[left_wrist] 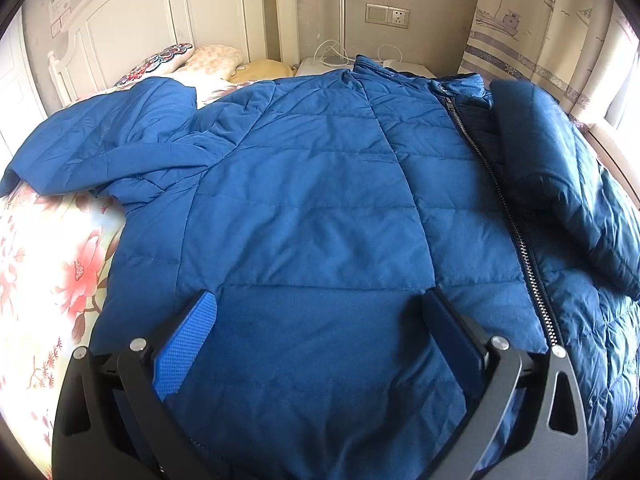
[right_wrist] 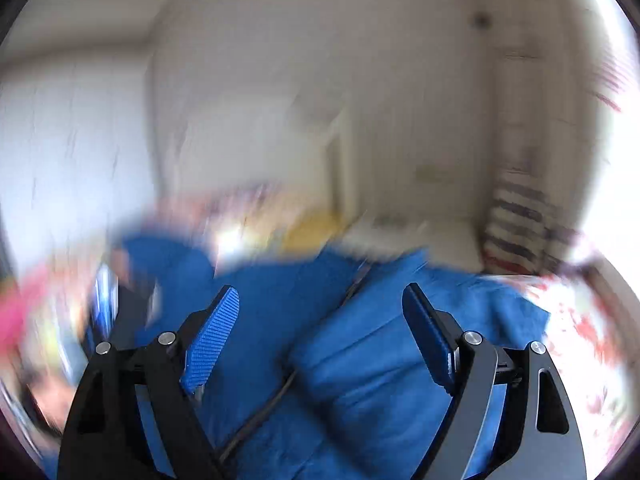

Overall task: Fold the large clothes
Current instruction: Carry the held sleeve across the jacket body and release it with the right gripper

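The bed (left_wrist: 48, 288) fills most of the room from where I stand, its floral sheet in pinks and creams showing along the near left side, with a white panelled headboard (left_wrist: 160, 12) at the far end. Spread across the bed lies the blue quilted jacket (left_wrist: 304, 208), front up, collar toward the headboard end and hem toward the grippers. Its zip (left_wrist: 516, 224) runs down the right half. One sleeve (left_wrist: 104, 140) lies stretched out to the left over the sheet; the other sleeve (left_wrist: 560, 176) is folded inward and lies on the jacket's right side, just beside the zip.

A patterned curtain (left_wrist: 532, 24) with little boats hangs at the far right, and a few pillows (left_wrist: 200, 62) lie piled against the headboard. A wall socket (left_wrist: 387, 14) sits on the grey wall between the headboard and the curtain.

The left gripper (left_wrist: 320, 320) hangs low over the jacket's hem, pointing steeply down, its jaws spread wide with the blue fabric below them and nothing pinched.

The right gripper (right_wrist: 320, 312) looks out nearly level over the jacket, the whole view smeared by motion. Its jaws stand wide apart and released, nothing between the blue pads (right_wrist: 212, 336); the folded sleeve lies below them.
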`<act>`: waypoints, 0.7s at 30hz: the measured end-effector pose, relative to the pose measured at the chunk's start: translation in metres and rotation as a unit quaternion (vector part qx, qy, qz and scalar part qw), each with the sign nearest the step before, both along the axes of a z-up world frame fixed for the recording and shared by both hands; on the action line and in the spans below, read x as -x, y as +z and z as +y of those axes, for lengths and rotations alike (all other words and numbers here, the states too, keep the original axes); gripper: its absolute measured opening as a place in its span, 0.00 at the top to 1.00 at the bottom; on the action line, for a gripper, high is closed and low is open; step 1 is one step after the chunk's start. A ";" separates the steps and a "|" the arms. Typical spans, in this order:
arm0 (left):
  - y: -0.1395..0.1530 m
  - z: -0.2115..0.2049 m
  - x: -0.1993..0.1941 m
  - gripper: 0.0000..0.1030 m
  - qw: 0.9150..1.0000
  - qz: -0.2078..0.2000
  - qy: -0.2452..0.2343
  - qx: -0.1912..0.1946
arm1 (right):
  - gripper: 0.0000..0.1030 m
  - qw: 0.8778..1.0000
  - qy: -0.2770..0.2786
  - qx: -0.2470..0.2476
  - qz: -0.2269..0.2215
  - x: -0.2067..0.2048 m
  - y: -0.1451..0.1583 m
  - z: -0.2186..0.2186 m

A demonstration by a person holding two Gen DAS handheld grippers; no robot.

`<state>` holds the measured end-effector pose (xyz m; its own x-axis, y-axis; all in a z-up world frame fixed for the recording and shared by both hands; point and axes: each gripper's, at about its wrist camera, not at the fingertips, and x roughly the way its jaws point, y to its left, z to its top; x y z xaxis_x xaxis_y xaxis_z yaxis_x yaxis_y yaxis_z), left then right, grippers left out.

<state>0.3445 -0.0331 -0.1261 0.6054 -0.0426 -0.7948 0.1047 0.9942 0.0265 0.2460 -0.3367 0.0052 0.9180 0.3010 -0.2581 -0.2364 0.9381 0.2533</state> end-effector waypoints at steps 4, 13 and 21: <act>0.000 -0.001 0.000 0.02 1.000 -0.001 0.000 -0.003 | 0.21 0.975 -0.185 -0.112 0.046 -0.008 -0.017 -0.096; 0.040 -0.096 0.062 0.02 0.970 -0.115 -0.198 -0.080 | 0.31 0.923 -0.233 -0.113 0.285 -0.067 -0.100 -0.126; 0.013 -0.235 0.112 0.02 0.844 -0.242 -0.384 -0.286 | 0.26 0.924 -0.232 -0.136 0.273 -0.071 -0.108 -0.140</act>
